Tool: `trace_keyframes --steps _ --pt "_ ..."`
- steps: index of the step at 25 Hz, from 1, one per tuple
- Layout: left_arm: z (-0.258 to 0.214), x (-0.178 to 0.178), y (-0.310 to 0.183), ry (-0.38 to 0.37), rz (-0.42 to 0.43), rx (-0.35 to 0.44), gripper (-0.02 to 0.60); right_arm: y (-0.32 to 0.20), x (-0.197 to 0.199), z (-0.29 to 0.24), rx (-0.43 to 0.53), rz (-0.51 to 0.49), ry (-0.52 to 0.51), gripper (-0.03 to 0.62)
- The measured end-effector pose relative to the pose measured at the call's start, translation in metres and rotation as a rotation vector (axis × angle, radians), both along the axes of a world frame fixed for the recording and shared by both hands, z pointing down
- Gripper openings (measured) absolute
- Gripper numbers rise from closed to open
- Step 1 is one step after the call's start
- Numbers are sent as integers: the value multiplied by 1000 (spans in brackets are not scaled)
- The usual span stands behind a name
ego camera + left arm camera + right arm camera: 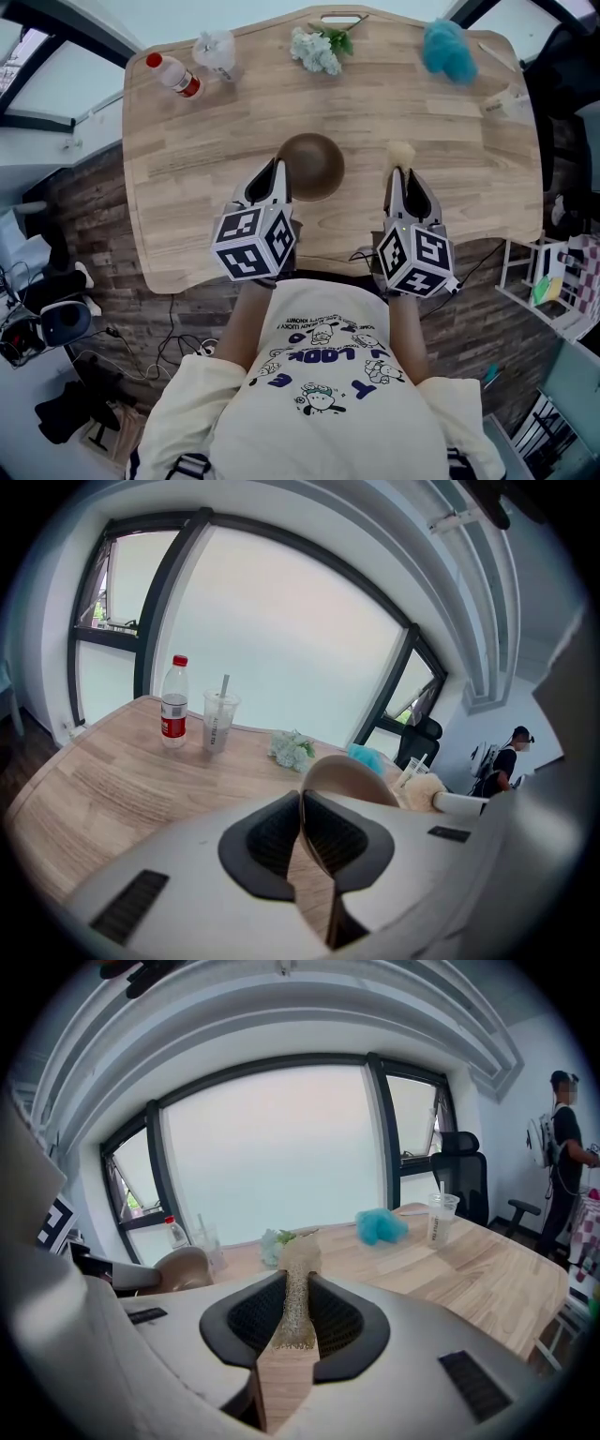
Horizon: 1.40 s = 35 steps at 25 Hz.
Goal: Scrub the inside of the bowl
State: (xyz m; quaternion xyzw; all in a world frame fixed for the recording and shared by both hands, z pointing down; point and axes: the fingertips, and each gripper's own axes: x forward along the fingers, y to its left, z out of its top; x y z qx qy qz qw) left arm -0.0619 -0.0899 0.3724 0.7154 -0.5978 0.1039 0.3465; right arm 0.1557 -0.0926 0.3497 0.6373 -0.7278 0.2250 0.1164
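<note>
Scrubbing not begun yet, I think. Left gripper [278, 176] pinches left rim of brown bowl [317, 167], mid table [187, 141], near side. Right gripper [405, 176], just right of bowl, squeezes tan scrub pad [401, 152], not touching bowl. Next: pad must go left, into bowl, rub around. Bowl round, smooth, dark inside, looks empty.

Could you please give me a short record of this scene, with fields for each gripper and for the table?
left gripper: shut on the rim of the brown bowl
right gripper: shut on beige scrubber, apart from the bowl
scrubbing: not yet begun
wooden table, far edge: water bottle, plastic cup, flowers, blue fluffy thing
</note>
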Motion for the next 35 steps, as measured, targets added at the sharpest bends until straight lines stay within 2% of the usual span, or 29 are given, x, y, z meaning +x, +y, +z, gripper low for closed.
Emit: trace_keyframes --steps 13,35 --pt "2 5 -2 -16 15 -5 46 -1 -6 15 -70 -14 -21 66" --pt "2 5 -3 -17 20 -9 46 -3 -15 16 -80 -31 -29 66"
